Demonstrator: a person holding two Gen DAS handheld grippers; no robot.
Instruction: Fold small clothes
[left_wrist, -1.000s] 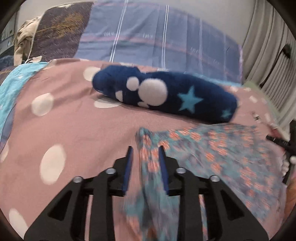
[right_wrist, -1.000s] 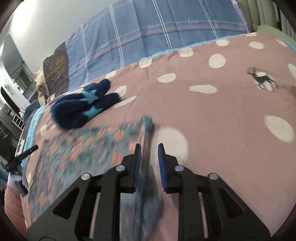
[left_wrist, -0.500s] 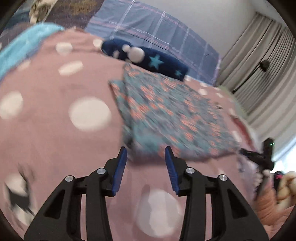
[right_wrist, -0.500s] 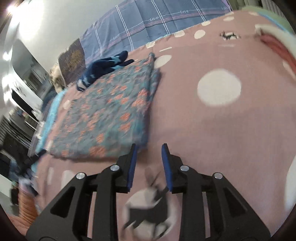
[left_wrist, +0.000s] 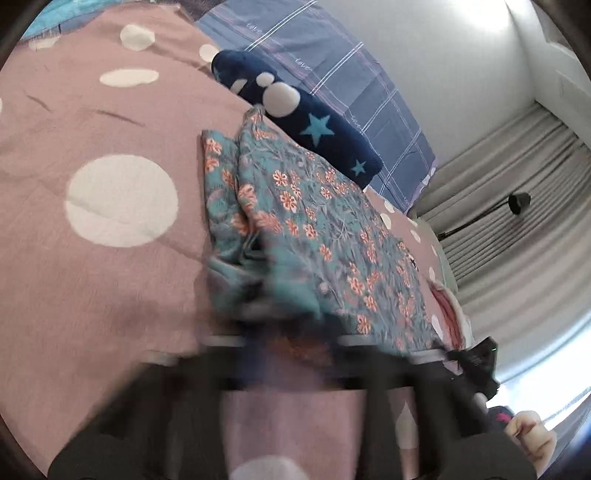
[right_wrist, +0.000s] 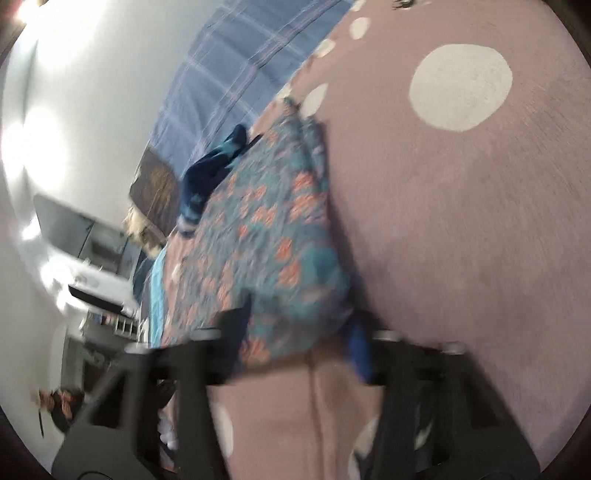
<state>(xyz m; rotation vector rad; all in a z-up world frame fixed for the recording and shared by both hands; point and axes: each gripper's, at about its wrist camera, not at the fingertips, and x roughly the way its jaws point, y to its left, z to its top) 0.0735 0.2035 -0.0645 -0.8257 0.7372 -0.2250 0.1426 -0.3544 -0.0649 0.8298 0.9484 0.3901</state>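
On the pink polka-dot blanket covering the bed, the floral garment lies spread as a flat, already doubled panel, its far edge touching a dark blue star-patterned plush piece that sits toward the head of the bed, beside the blue plaid bedding. The left gripper is at the garment's near corner on its side, badly blurred, with its jaws drawn nearly together; cloth appears bunched at the tips, so it seems to pinch that corner. The right gripper is at the other near corner, its jaws closing with floral cloth between them, though blur hides whether the pads press yet. The fabric looks thin, light and limp: it should drape and sag rather than keep a shape, and layers may slide apart if only the top one is caught. Taking both layers right at the near corners, close to the hem, seems the safest hold for carrying the edge toward the far side.
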